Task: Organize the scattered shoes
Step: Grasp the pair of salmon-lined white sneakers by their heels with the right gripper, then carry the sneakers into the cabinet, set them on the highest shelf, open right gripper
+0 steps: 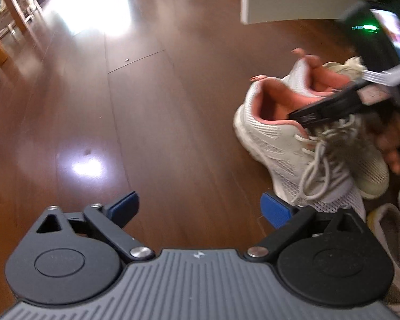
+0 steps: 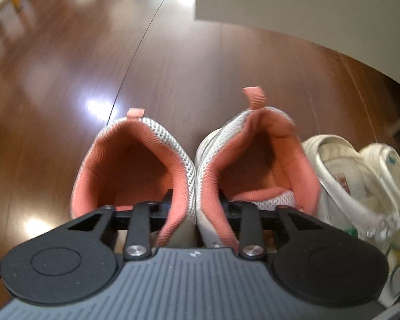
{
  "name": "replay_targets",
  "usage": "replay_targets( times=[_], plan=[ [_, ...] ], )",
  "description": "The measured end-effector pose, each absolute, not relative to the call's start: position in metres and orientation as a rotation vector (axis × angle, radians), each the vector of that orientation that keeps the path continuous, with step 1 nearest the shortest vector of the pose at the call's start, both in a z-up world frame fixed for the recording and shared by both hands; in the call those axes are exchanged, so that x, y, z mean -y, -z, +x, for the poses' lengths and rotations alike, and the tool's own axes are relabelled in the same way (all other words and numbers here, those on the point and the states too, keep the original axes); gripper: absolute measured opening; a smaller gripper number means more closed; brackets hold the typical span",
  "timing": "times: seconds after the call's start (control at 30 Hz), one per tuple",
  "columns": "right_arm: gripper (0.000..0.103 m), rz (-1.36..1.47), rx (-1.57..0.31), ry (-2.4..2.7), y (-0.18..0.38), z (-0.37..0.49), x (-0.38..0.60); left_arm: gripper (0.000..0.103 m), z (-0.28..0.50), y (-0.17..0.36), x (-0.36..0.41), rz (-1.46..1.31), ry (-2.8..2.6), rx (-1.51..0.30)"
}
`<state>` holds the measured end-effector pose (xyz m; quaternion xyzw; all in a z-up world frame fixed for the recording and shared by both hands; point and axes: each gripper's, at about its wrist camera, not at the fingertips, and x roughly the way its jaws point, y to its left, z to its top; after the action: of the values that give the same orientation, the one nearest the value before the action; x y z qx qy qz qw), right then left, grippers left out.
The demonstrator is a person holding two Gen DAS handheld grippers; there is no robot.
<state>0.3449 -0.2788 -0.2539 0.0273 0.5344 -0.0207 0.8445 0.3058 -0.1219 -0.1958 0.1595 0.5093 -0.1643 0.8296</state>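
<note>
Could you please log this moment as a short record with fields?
left gripper: open, empty, above the wood floor
right gripper: one finger inside each pink-lined sneaker, pinching their inner walls together
pink-lined sneakers: side by side, heels away from camera
white shoes: right of the pair

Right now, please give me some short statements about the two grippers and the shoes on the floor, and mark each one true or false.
1. The right gripper pinches the inner collars of two white mesh sneakers with pink lining, one finger inside each shoe. True.
2. The left gripper holds a shoe. False: its blue-padded fingers stand wide apart with nothing between them.
3. The floor is dark glossy wooden floor. True.
4. No other shoes are near. False: white leather sneakers sit right beside the pink-lined pair.
</note>
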Motion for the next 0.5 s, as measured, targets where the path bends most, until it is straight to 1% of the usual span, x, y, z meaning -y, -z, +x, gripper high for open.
replay_targets(
  times=[0.07,0.17,0.3,0.4,0.43,0.5],
  plan=[
    [0.022,0.12,-1.098,0.082,0.243,0.336,0.283,0.097,0.303,0.174,0.118,0.369,0.311,-1.08],
    [0.022,0.239,-1.024,0.146,0.208,0.319,0.293,0.097,0.293,0.134,0.114,0.417,0.282,-1.066],
    [0.022,0.406,-0.896,0.3,0.111,0.289,0.311,0.097,0.277,0.076,0.122,0.512,0.319,-1.044],
    [0.023,0.493,-0.838,0.431,0.021,0.265,0.335,0.097,0.261,-0.001,0.143,0.545,0.441,-1.019],
    [0.023,0.522,-0.82,0.484,-0.015,0.253,0.347,0.097,0.256,-0.027,0.151,0.558,0.492,-0.998],
    [0.023,0.563,-0.791,0.568,-0.068,0.233,0.366,0.097,0.243,-0.074,0.167,0.588,0.589,-0.932]
  ],
)
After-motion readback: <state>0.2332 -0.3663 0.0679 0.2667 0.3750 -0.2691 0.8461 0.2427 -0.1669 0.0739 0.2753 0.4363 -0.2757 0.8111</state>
